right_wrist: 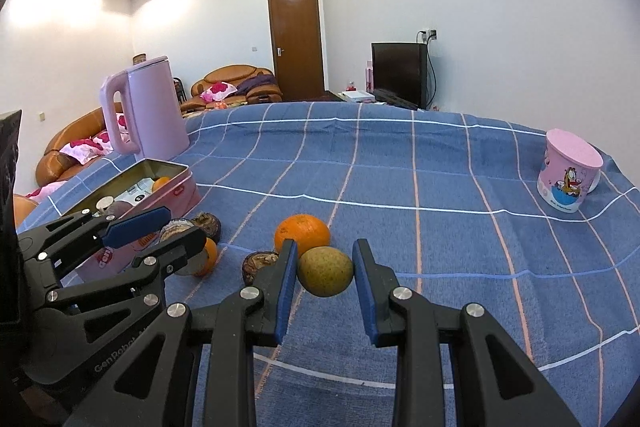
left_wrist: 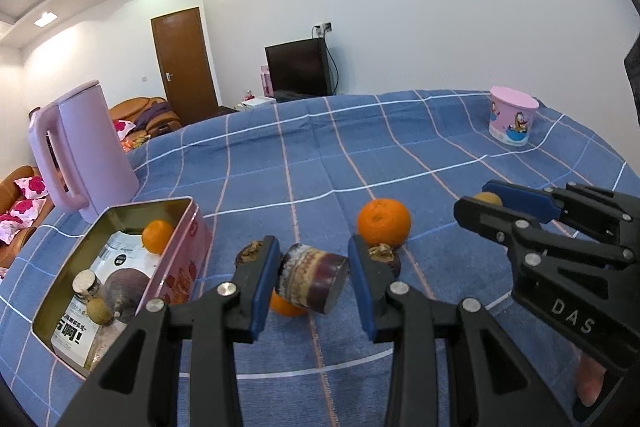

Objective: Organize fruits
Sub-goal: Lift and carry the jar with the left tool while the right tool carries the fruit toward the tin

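Note:
My left gripper (left_wrist: 314, 279) is shut on a short purple-brown piece of sugarcane (left_wrist: 312, 277), held just above a small orange (left_wrist: 286, 305) on the blue checked cloth (left_wrist: 400, 155). To its left stands an open pink tin (left_wrist: 184, 263) holding an orange (left_wrist: 157, 235), a dark fruit (left_wrist: 126, 287) and smaller pieces. A bigger orange (left_wrist: 384, 223) and two mangosteens (left_wrist: 249, 253) (left_wrist: 388, 259) lie just beyond. My right gripper (right_wrist: 325, 267) is shut on a round yellow-green fruit (right_wrist: 326, 271), low over the cloth beside the big orange (right_wrist: 302, 233). In that view my left gripper (right_wrist: 176, 231) shows beside the tin (right_wrist: 176, 193).
A tall pink kettle (left_wrist: 84, 155) stands behind the tin. A pink cartoon cup (left_wrist: 512, 115) sits upside down at the far right of the table (right_wrist: 460, 187). Sofas, a door and a television lie beyond the table's far edge.

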### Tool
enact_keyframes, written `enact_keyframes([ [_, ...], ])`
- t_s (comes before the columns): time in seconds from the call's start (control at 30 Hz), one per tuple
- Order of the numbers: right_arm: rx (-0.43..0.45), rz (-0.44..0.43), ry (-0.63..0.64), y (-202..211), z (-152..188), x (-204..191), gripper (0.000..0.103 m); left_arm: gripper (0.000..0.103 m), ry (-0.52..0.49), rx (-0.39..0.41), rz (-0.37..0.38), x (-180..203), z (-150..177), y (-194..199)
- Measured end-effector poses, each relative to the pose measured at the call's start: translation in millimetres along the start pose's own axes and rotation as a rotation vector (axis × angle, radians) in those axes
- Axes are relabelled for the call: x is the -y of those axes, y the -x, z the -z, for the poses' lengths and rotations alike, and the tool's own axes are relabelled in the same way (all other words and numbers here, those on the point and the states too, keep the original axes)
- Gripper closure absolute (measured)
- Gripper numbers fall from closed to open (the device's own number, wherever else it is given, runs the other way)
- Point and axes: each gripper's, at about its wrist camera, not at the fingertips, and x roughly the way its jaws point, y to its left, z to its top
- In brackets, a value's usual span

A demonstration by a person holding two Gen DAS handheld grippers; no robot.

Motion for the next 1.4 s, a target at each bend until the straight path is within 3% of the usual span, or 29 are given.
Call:
enact_keyframes([
  [1.4, 0.138, -0.015, 0.034, 27, 3, -5, 0.073, 0.066, 0.058, 0.085, -0.07, -8, 1, 17],
])
